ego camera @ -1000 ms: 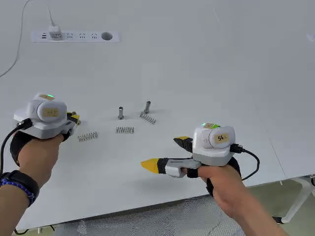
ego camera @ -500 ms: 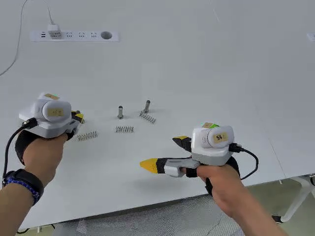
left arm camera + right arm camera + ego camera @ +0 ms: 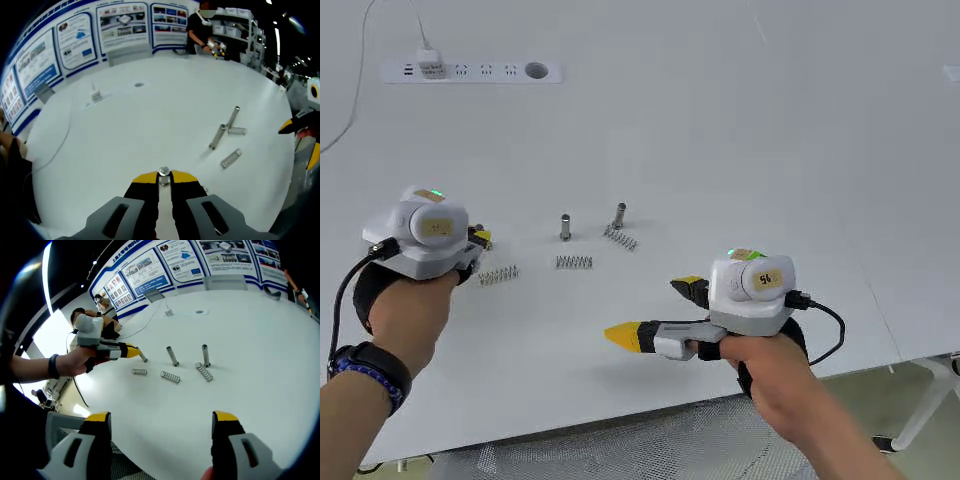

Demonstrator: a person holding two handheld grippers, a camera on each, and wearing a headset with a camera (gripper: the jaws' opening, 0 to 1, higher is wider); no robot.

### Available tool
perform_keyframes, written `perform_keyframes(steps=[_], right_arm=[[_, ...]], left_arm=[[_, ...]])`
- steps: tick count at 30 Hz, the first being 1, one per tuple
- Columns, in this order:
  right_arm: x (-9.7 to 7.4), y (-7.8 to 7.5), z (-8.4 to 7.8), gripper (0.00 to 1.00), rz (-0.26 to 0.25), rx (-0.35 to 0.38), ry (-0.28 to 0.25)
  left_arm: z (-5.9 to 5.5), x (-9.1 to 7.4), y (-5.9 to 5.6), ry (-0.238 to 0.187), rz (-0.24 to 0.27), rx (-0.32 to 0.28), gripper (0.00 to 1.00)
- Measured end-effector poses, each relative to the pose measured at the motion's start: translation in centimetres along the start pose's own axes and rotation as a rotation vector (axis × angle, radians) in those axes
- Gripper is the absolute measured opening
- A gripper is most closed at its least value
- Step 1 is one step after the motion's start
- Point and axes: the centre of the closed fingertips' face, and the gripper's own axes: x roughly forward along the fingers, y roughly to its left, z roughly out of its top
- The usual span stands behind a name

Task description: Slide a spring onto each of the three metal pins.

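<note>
Three springs, none on a pin yet, all flat on the white table (image 3: 740, 150): left spring (image 3: 499, 275) nearest the left gripper (image 3: 478, 238), middle spring (image 3: 574, 262) in front of the left pin (image 3: 565, 227), right spring (image 3: 620, 238) lying slantwise at the foot of the right pin (image 3: 619, 216), can't tell if it touches. Both those pins stand upright, near each other mid-table. The third pin (image 3: 163, 173) is pinched between the left gripper's yellow tips, jaws drawn in on it with only a thin gap; the left gripper view shows its round metal end between the tips. In the right gripper view the third pin sticks out of those tips and slants down toward the table, just left of the left spring; whether its lower end touches the surface is unclear. The left gripper view has both upright pins and two of the springs off to the right. Right gripper (image 3: 656, 310) sits nearer the person at the table's near edge, well apart from the parts, jaws spread wide, nothing between them, pointing left across the table. Its own view looks between the yellow tips at the row of pins and springs. Power strip (image 3: 470, 73) at the far side, one plug (image 3: 431, 66) in it with a cable (image 3: 420, 20) running up; another cable (image 3: 355, 100) trails off left.
</note>
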Motion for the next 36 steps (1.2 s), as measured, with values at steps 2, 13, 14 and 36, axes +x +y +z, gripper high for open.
perform_keyframes(steps=[2, 13, 14, 36], right_arm=[[0.0, 0.0, 0.0, 0.83, -0.001, 0.000, 0.001], [0.0, -0.1, 0.0, 0.83, -0.002, 0.000, 0.002], [0.0, -0.1, 0.0, 0.83, -0.001, 0.001, 0.001], [0.2, 0.0, -0.5, 0.83, 0.006, 0.004, 0.008]], left_arm=[[-0.1, 0.0, 0.0, 0.002, -0.001, -0.004, 0.08], [-0.6, 0.2, -0.1, 0.020, -0.004, -0.004, 0.08], [-0.6, 0.2, -0.1, 0.020, -0.003, -0.003, 0.08], [-4.4, -1.3, -0.8, 0.093, -0.034, -0.051, 0.24]])
